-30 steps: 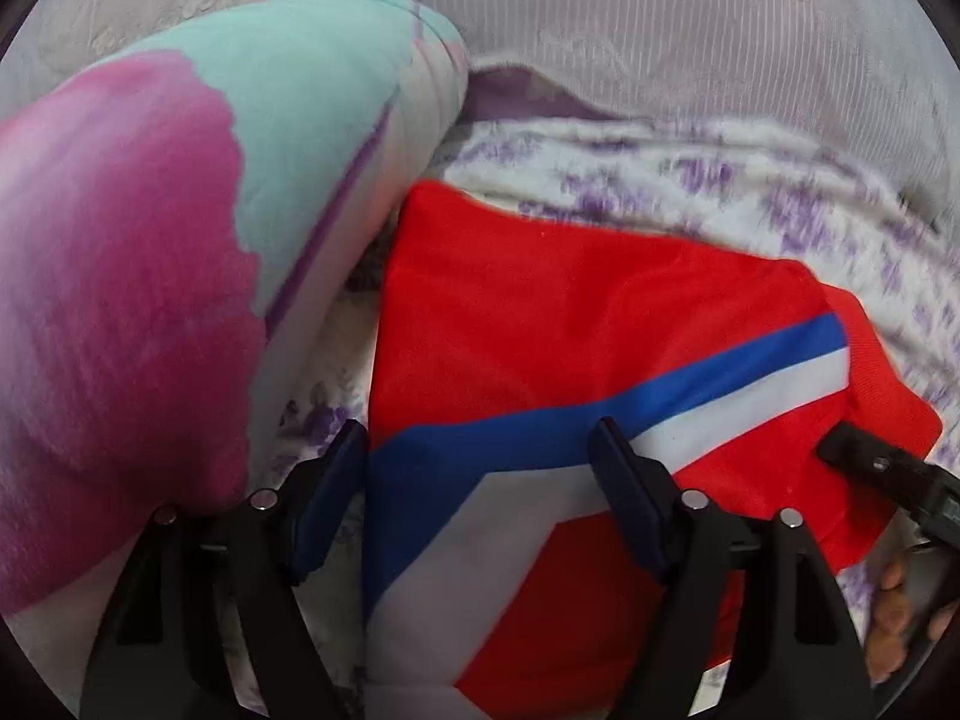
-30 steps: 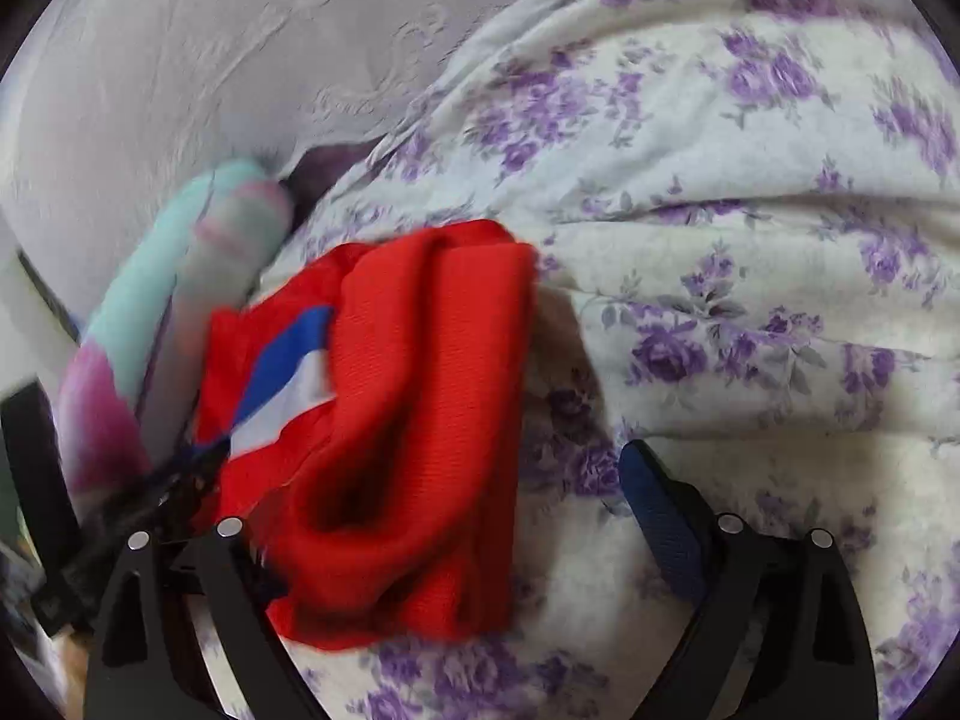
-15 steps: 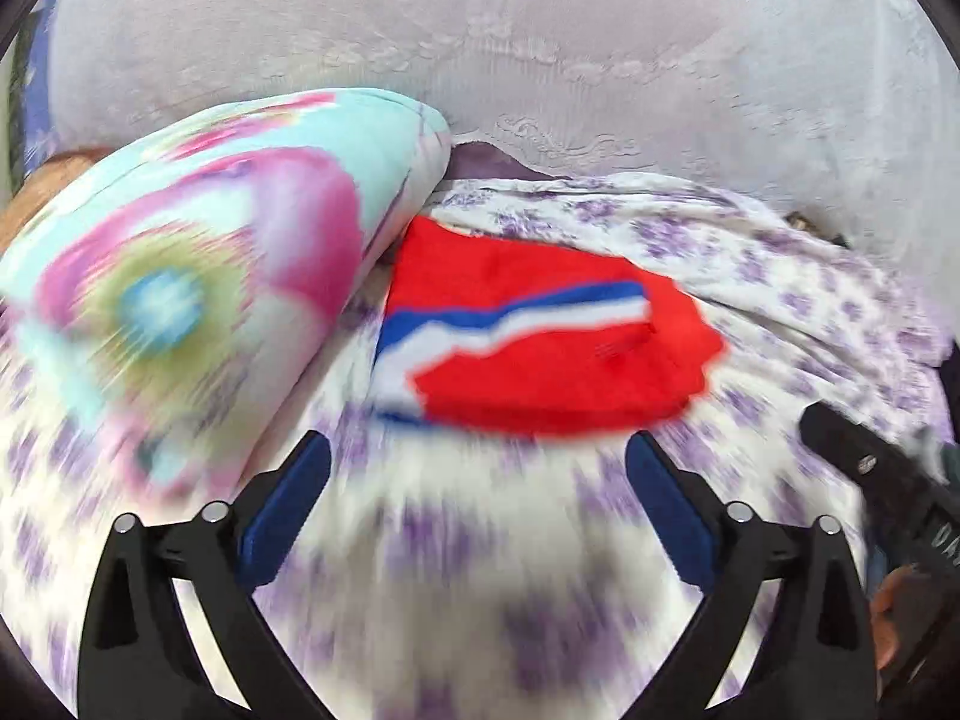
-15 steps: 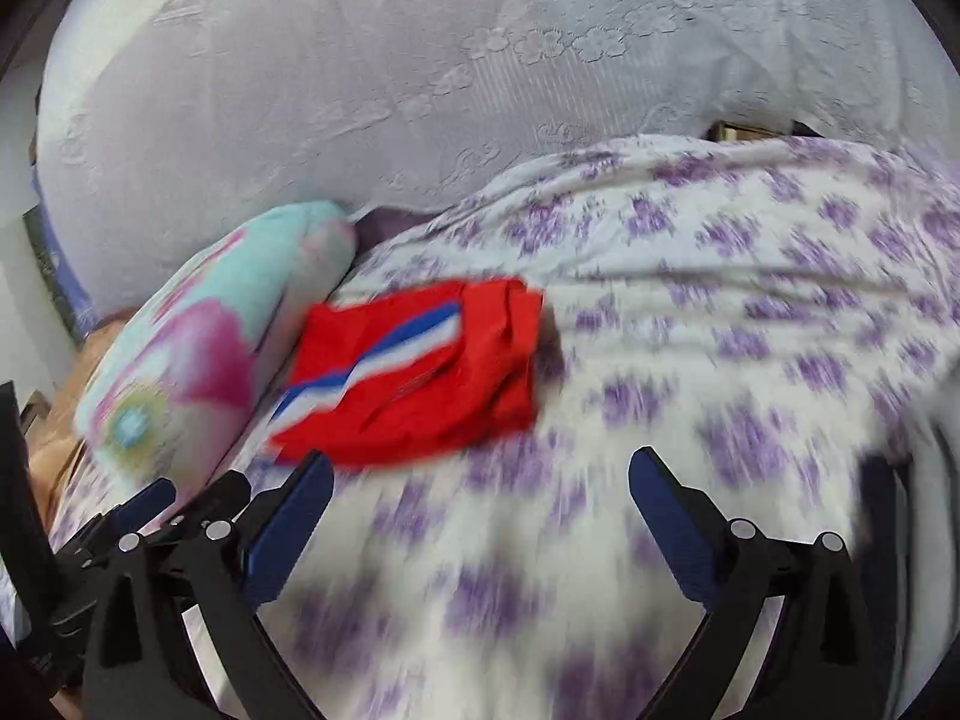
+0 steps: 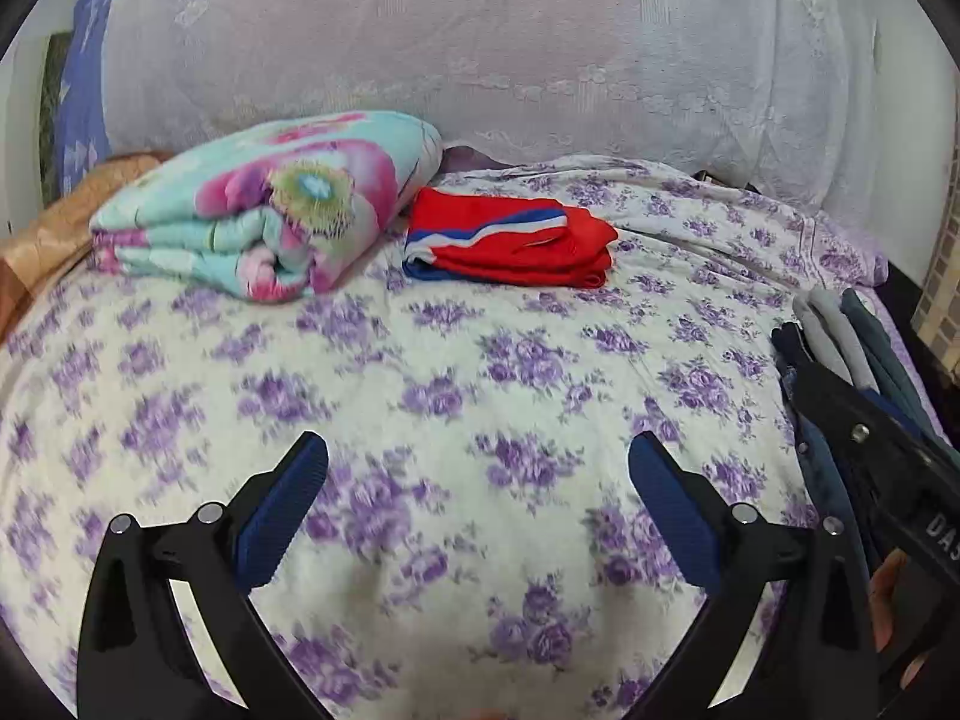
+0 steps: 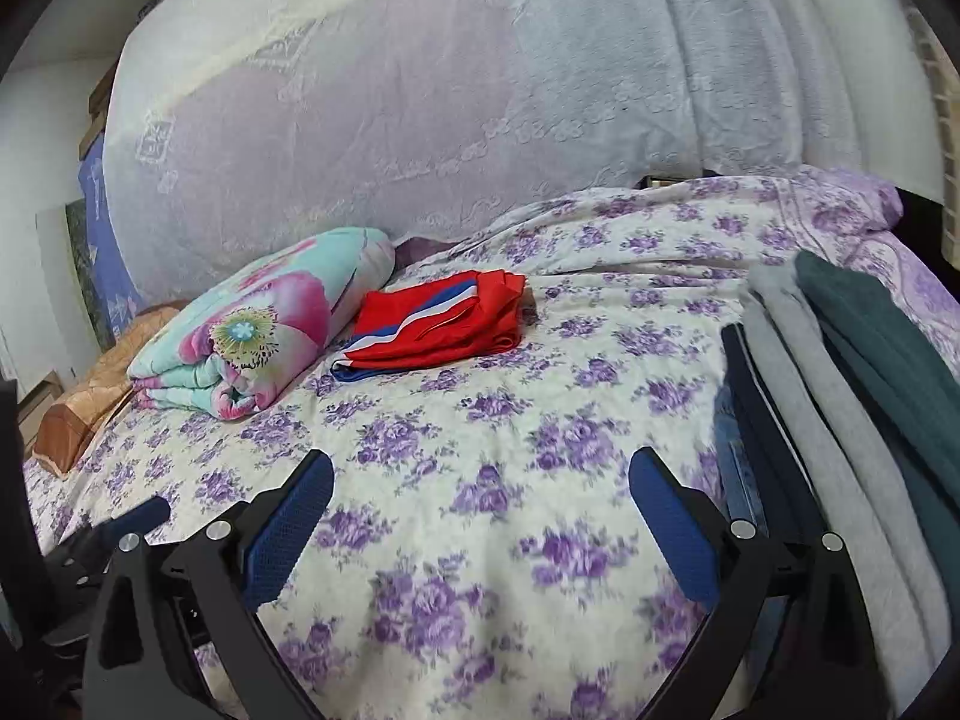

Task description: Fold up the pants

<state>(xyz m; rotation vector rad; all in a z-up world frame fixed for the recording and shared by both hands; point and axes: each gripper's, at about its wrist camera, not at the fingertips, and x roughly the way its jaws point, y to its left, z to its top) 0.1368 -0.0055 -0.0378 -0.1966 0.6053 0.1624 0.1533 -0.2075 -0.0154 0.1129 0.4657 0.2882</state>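
Observation:
The red pants point(image 5: 510, 237) with a blue and white stripe lie folded on the bed's far side, next to a rolled floral blanket point(image 5: 264, 210). They also show in the right wrist view point(image 6: 438, 324). My left gripper point(image 5: 477, 510) is open and empty, well back from the pants over the flowered sheet. My right gripper point(image 6: 480, 516) is open and empty too, also far from the pants. The right gripper's black body point(image 5: 888, 462) shows at the right edge of the left wrist view.
A stack of dark, grey and teal garments point(image 6: 840, 396) lies at the bed's right side, also seen in the left wrist view point(image 5: 852, 342). A lace-covered headboard point(image 5: 480, 48) rises behind. An orange cushion point(image 6: 96, 384) lies at the far left. The purple-flowered sheet point(image 5: 480, 372) covers the bed.
Both grippers have pulled back from the folded red pants, which were right at the fingers a second ago. The pants stay where they were left beside the blanket.

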